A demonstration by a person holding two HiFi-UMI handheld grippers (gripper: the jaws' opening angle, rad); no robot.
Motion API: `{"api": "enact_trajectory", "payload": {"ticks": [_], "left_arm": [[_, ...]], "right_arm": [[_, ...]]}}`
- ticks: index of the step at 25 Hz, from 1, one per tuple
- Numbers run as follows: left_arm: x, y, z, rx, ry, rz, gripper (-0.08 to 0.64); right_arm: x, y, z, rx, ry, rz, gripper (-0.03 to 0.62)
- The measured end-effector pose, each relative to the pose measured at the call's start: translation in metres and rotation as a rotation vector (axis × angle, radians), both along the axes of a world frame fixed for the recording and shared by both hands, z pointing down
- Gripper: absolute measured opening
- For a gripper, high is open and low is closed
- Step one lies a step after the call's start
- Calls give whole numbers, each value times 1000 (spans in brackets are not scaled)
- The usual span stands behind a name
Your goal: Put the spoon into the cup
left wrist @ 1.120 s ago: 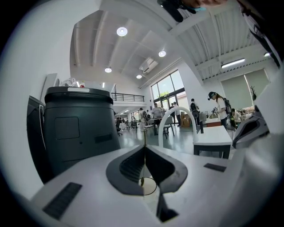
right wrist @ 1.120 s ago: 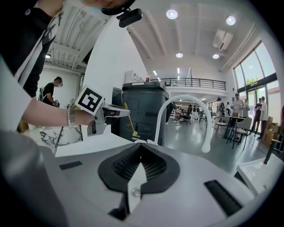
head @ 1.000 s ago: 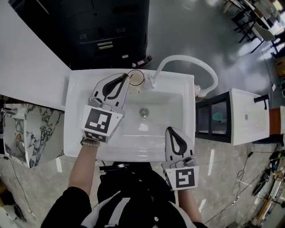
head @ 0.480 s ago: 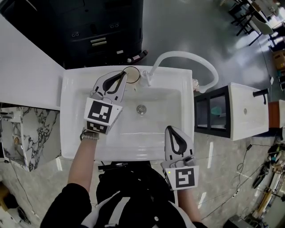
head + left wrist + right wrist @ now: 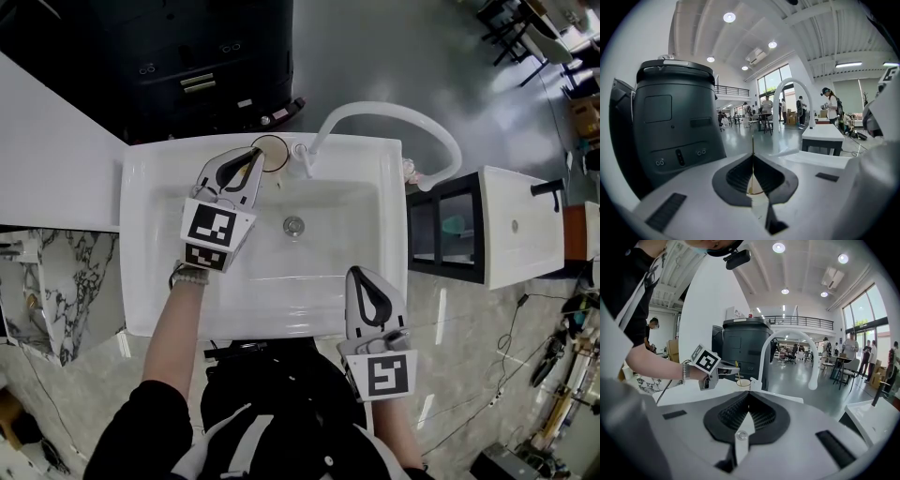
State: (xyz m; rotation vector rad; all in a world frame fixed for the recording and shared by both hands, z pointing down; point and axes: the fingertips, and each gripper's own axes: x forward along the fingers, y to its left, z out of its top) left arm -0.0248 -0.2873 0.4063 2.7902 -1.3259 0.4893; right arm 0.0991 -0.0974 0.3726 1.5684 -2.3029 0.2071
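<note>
Two grippers show over a white sink (image 5: 141, 234), seen steeply from above. Your left gripper (image 5: 255, 159) lies along the left side of the basin and points toward 12 o'clock. Its tips are right at the rim of a small pale cup (image 5: 274, 150).

The cup stands on the sink's back ledge, at about 11 o'clock from the drain (image 5: 293, 225). It is just on the 9 o'clock side of the white faucet (image 5: 303, 157). A white hose (image 5: 394, 117) arcs from the faucet toward 3 o'clock.

In the left gripper view your jaws are pinched tight on the spoon (image 5: 752, 145). Its thin handle stands upright between them, with the cup's open mouth directly below.

From the right gripper view the spoon hangs straight down from your left gripper, and its lower end is at the cup's mouth. How deep it reaches inside cannot be told.

Your right gripper (image 5: 362, 277) is at 5 o'clock of the basin, over the front rim, well apart from the cup and pointing toward 12 o'clock. Its jaws are closed together with nothing between them.

A dark cabinet (image 5: 206, 66) stands behind the sink at 12 o'clock.
</note>
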Motion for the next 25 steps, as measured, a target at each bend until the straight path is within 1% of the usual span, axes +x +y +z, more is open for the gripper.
{"api": "enact_trajectory", "payload": {"ticks": [9,14,21,25], "left_arm": [[5,-9,20,0,-38,-9,5],[9,-8,30,-6,-79,-1,5],[16,-5,32,-6,-67,29,5],[17,-3,34,-2,-88,31,5]], "right_arm": [[6,4,4,-8,3,21,0],[5,2,3,-5,0,18,0],[3,2,4,-14,4,11,0],[1,1,3,-6,1,9,0]]}}
